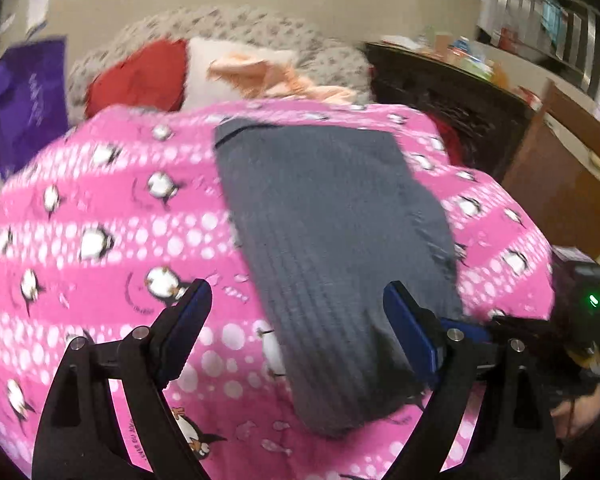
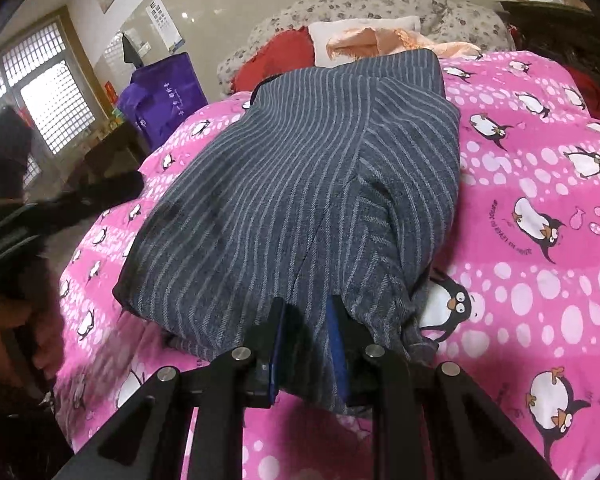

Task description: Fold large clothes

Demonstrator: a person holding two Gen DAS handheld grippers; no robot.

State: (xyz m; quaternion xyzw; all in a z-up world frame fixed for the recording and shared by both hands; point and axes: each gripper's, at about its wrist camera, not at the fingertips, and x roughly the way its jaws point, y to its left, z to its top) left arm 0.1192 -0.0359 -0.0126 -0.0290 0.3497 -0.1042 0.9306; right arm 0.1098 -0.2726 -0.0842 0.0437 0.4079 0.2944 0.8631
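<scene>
There are two grippers. The left gripper (image 1: pixel 298 308) has two fingers spread wide apart. The right gripper (image 2: pixel 306 312) has two fingers pinched on cloth.

There is one gray striped garment (image 2: pixel 300 184), lying right in front of both grippers.

There is one pink penguin blanket (image 2: pixel 540 240) under the grippers. It shows many penguins, too many to count.

Far ahead of the grippers sit one red cushion (image 2: pixel 276 60), one white pillow (image 2: pixel 360 28) and one peach cloth (image 2: pixel 380 40).

One purple bag (image 2: pixel 164 96) stands ahead and to the left of the right gripper.
</scene>
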